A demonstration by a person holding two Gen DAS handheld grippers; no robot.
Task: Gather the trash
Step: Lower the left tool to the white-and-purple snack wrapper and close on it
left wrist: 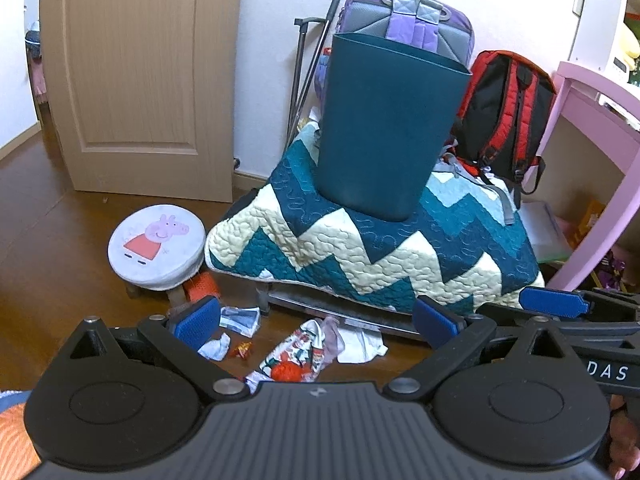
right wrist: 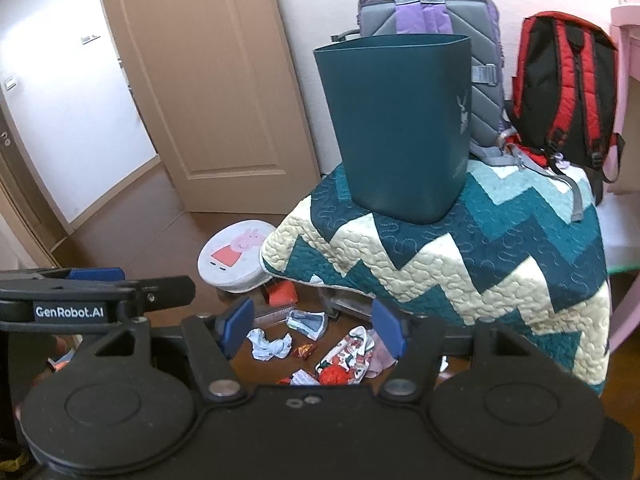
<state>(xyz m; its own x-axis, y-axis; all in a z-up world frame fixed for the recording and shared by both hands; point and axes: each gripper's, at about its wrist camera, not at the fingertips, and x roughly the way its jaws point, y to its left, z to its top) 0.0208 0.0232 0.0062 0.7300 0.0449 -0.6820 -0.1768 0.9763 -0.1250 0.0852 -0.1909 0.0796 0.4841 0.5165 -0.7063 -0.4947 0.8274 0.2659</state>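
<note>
On the floor below the quilt [left wrist: 376, 252], crumpled trash [left wrist: 296, 356] was seen scattered. Both the left tongs [left wrist: 316, 322] and right tongs [right wrist: 314, 330] were held spread above it, nothing gripped. A teal bin [right wrist: 400, 128] was observed standing on the quilt.

Left gripper [left wrist: 316, 326] spread wide above the brown wooden floor [left wrist: 48, 264], nothing between the blue pads, with the right gripper [left wrist: 560, 304] poking in from the right edge. Below, a scatter of trash: crumpled white tissue [left wrist: 214, 347], red-gold foil candy wrapper [left wrist: 243, 349], printed plastic snack bag [left wrist: 304, 354]. Behind, tall dark-teal plastic bin [left wrist: 384, 128] upright on the teal-and-cream zigzag quilt [left wrist: 360, 252], round cartoon-pig stool [left wrist: 156, 246] just left.
</note>
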